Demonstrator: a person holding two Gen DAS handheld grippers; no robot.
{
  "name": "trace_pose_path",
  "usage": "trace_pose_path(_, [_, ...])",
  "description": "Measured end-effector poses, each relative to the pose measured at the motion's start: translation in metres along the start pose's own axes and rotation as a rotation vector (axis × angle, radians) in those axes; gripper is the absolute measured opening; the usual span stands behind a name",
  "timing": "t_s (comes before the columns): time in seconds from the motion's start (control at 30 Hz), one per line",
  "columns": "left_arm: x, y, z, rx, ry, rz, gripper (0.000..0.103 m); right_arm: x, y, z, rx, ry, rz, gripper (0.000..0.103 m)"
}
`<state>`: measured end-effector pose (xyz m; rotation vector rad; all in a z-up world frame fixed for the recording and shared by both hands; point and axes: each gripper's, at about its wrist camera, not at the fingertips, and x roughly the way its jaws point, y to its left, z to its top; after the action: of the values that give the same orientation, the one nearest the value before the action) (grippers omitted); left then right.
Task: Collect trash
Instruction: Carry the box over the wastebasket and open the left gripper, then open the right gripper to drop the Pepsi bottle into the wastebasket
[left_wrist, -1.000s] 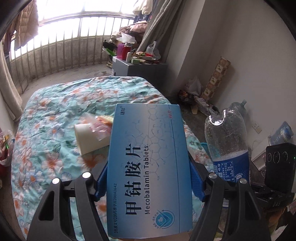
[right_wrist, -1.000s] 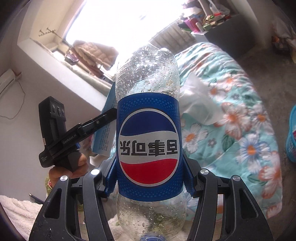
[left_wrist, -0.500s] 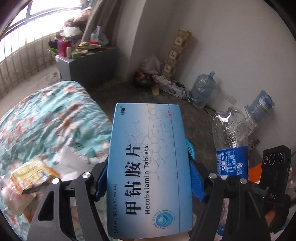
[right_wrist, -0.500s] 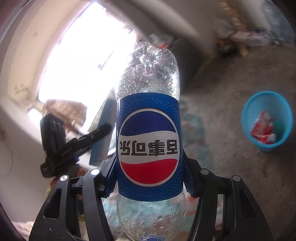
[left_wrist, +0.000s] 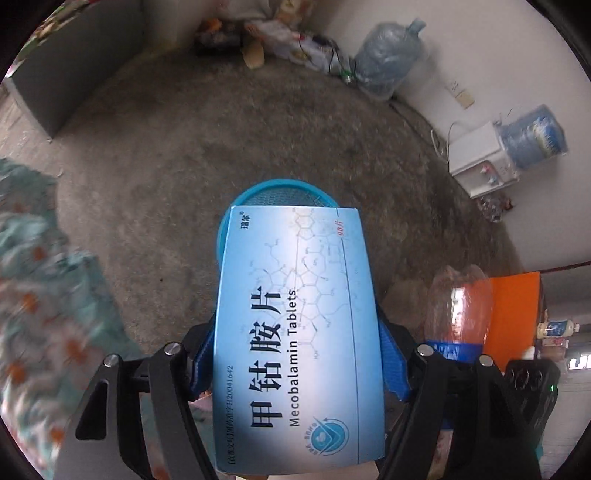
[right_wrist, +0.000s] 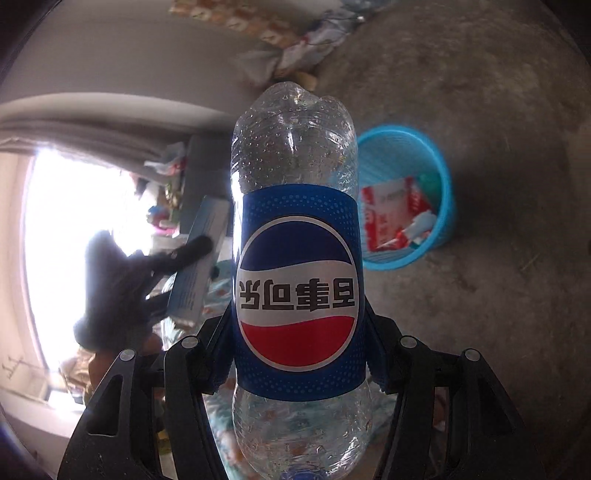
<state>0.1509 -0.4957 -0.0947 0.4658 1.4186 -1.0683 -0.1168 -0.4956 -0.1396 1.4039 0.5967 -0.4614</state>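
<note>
The left gripper is clamping one blue Mecobalamin tablet box by its long edges, hanging over the rim of the single blue mesh wastebasket. The right gripper is gripping one empty Pepsi bottle upside down, near the basket. Bare concrete floor is lying open around the basket. Two water jugs are standing along the wall.

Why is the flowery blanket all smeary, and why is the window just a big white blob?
Left wrist view: the flowery blanket is streaked with motion blur, while the tablet box stays sharp. Right wrist view: the window is blown out to white by daylight, leaving the left gripper before it dark and soft.
</note>
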Motion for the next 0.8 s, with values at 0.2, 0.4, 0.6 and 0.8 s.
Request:
trace_pose_path(0.2, [0.064, -0.013, 0.042, -0.033, 0.061, -0.047, 0.083, 0.009, -0.024, 0.004, 0.070, 0.010, -0.030, 0.056])
trace_pose_path(0.4, [0.075, -0.003, 0.053, -0.136, 0.040, -0.112, 0.083, 0.008, -0.041, 0.007, 0.102, 0.031, -0.047, 0.056])
trace_pose_path(0.6, [0.028, 0.006, 0.048, -0.082, -0.019, -0.081, 0.083, 0.024, -0.047, 0.013, 0.119, 0.051, -0.066, 0.056])
trace_pose_path(0.8, [-0.050, 0.023, 0.020, -0.015, -0.099, -0.044, 0.083, 0.061, -0.039, 0.033, 0.110, 0.123, -0.062, 0.056])
